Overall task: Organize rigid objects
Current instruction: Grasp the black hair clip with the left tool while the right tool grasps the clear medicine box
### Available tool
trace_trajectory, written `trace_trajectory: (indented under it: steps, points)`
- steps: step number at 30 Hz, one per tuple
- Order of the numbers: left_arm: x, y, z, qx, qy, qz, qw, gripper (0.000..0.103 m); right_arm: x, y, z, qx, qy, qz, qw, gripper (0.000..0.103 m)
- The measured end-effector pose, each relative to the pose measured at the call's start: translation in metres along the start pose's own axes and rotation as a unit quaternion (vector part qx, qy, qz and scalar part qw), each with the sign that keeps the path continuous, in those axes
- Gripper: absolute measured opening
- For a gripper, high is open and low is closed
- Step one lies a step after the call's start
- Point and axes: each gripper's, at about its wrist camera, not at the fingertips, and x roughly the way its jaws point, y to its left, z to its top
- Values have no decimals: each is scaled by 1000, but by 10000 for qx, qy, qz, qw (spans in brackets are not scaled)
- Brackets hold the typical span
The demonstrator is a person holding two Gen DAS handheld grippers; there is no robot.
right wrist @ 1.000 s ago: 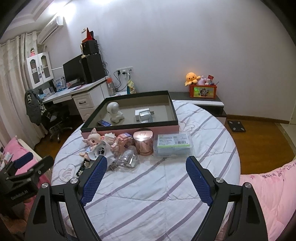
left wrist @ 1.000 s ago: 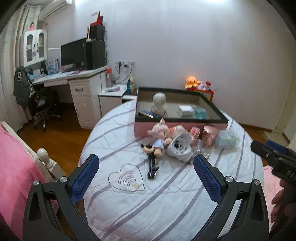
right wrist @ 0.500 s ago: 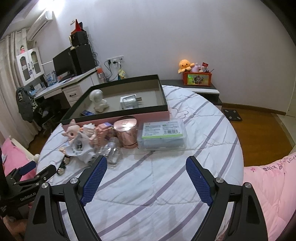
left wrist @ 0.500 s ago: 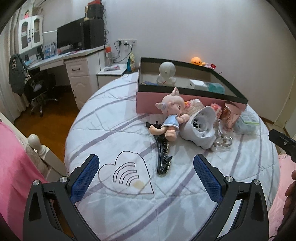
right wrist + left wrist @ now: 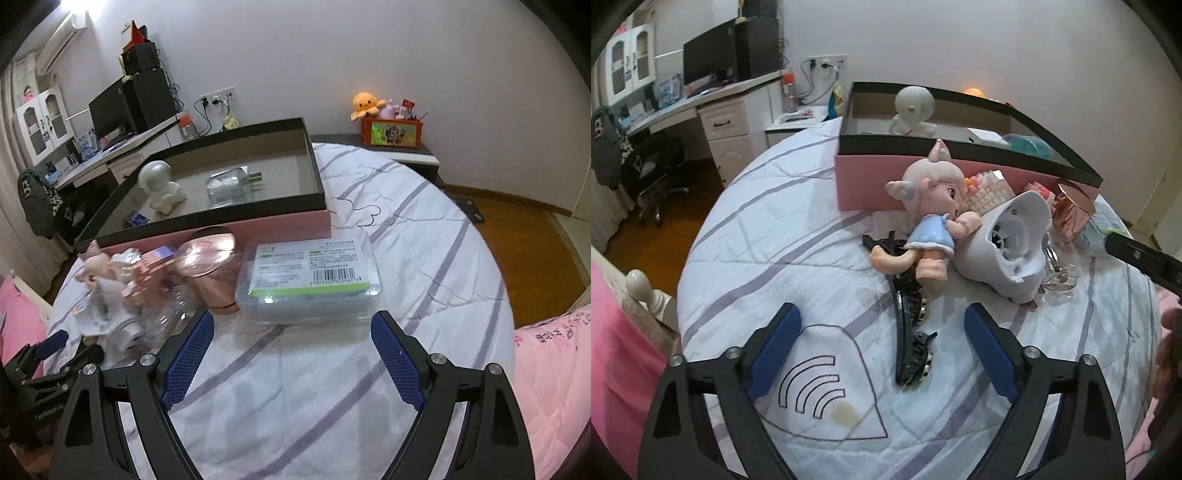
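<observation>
A pink box with a black rim (image 5: 871,184) (image 5: 258,218) sits on the round bed and holds a white figurine (image 5: 160,184) and a clear plug case (image 5: 229,184). In front of it lie a doll in a blue dress (image 5: 932,218), a black hair clip (image 5: 908,325), a white fan-like shell (image 5: 1012,240), a rose-gold cup (image 5: 214,266) and a clear plastic case with a green label (image 5: 310,277). My left gripper (image 5: 882,350) is open around the hair clip's near end. My right gripper (image 5: 291,358) is open just short of the plastic case.
The bed has a white striped quilt (image 5: 406,240) with a heart print (image 5: 820,387). A desk with monitor (image 5: 705,70) stands at the back left. A pink cover (image 5: 546,369) lies to the right. A low shelf with toys (image 5: 391,129) stands behind the bed.
Both grippers moved forward and lower toward the objects. The hair clip now lies between the left fingers, and the plastic case is close ahead of the right fingers.
</observation>
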Motion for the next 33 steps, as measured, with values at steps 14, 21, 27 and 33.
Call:
trace_trajectory:
  steps: [14,21,27,33]
  points:
    - [-2,8,6,-61,-30,-323,9995,20,15,-16,8,51,67,-349,9994,89]
    - [4,0,9,59,-32,-306,9995,24,27,-21,11,54,155,-505,9986,90]
    - [3,8,9,-140,-36,-489,9987,18,40,-27,17,136,289,-488,9983,93]
    - [-5,11,4,-187,-85,-566,9982,18,32,-33,14,126,189,-390,9990,68]
